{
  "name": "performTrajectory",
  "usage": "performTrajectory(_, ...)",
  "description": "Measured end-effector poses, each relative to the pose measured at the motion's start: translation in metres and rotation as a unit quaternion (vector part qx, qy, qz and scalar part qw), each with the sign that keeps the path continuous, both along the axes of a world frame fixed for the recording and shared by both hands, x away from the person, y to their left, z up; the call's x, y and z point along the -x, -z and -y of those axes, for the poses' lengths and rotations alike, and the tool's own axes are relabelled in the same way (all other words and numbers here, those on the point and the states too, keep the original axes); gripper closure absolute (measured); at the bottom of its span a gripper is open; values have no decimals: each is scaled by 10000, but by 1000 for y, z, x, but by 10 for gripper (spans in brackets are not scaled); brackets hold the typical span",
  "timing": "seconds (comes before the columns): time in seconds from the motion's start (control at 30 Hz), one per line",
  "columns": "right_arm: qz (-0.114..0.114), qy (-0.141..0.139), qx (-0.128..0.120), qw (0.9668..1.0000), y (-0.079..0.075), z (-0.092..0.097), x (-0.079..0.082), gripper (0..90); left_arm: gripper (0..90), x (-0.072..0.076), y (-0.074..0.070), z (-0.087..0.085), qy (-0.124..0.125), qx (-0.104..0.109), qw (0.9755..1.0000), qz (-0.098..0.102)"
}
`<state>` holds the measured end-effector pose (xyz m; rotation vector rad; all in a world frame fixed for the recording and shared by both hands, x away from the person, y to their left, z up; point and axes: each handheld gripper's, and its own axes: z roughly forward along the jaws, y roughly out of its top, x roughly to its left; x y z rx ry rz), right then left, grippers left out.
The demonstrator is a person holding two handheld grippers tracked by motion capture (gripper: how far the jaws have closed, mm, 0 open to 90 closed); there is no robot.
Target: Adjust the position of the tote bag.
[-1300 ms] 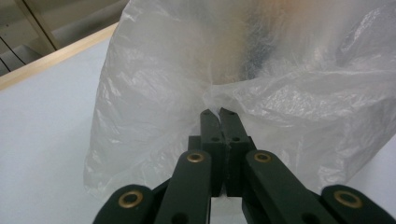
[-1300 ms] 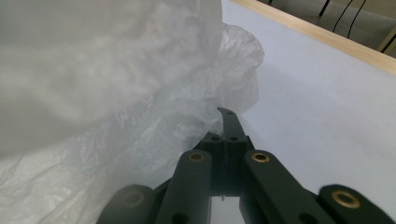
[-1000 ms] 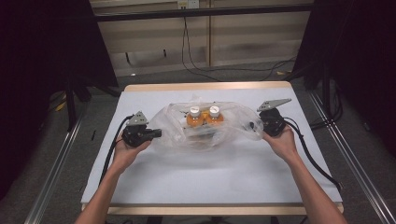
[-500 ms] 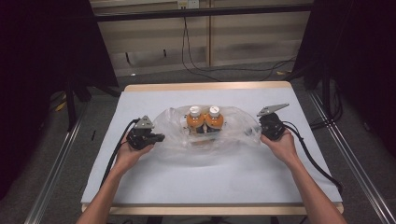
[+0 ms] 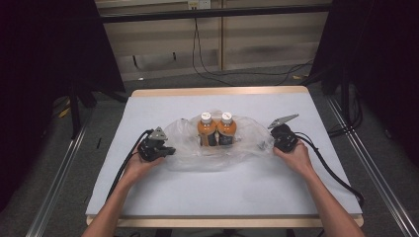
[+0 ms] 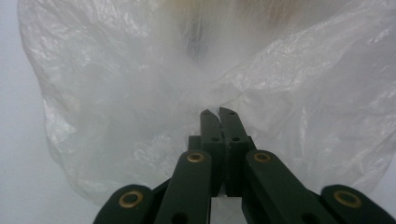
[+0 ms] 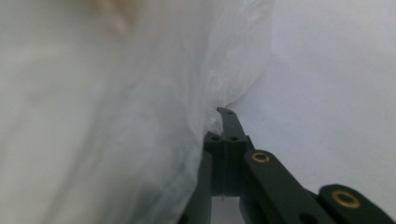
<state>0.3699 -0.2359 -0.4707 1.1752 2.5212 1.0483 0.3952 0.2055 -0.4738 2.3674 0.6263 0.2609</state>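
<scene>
Clear plastic bag (image 5: 217, 148) sits mid-table on the white cover (image 5: 237, 197), w/ two orange bottles (image 5: 216, 129) standing upright inside it, side by side and touching, white caps up. Left gripper (image 5: 165, 149) is clamped on the bag's left edge; in the left gripper view its jaws are pressed together w/ a pinch of film (image 6: 212, 100) gathered right at the tips, plastic fanning out from there. Right gripper (image 5: 269, 143) is at the bag's right edge; in the right gripper view the jaws are together too and film (image 7: 212, 116) bunches at the tip, so I read it as clamped on the bag (one jaw is half hidden behind the plastic, so the bite itself isn't fully visible). Bag is stretched out low betw. the two grippers, its bottom and sides slumped onto the table around the bottles, and both hands (image 5: 148, 163) sit close to the surface. Judgement on progress: bottles are already in the bag and the bag looks set down w/ its load resting on the table, not hanging. So the carrying/placing part seems about done. What's left, as far as can be told: letting go of both edges and pulling the grippers clear w/o tipping the bottles, or else working the mouth of the bag (open or tie it). Can't tell which from here. Bag mouth itself isn't readable through the crumpled film.
</scene>
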Motion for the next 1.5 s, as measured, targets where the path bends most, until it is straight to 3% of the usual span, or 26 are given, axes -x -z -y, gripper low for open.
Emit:
performTrajectory(0.23,-51,-71,185,9998,6,1,0,900,900,4,-1,1,125,-135,9998,29)
performTrajectory(0.43,75,-67,7,9999,10,4,5,900,889,9,-1,0,125,-122,9998,56)
performTrajectory(0.5,125,-60,10,9999,10,4,6,839,852,11,0,0,102,72,9999,31)
performTrajectory(0.6,165,-11,5,9999,7,7,8,747,778,13,-3,-3,156,130,9998,52)
performTrajectory(0.83,406,5,-306,9987,-8,17,20,573,639,18,-15,-7,108,527,9984,174)
performTrajectory(0.87,444,13,-336,9984,-10,18,22,551,629,19,-18,-10,129,683,9974,172)
performTrajectory(1.0,599,93,-437,9972,-19,24,33,444,581,21,-23,-14,80,904,9957,161)
performTrajectory(1.13,718,108,-526,9960,-26,31,44,408,562,22,-32,-22,34,1160,9930,220)
performTrajectory(1.23,824,143,-593,9947,-33,37,52,419,566,24,-38,-26,24,1439,9893,233)
performTrajectory(1.3,850,169,-651,9941,-39,42,56,470,617,26,-42,-24,105,1549,9875,273)
performTrajectory(1.5,1074,335,-835,9901,-55,52,57,628,739,30,-47,-4,354,1564,9867,255)
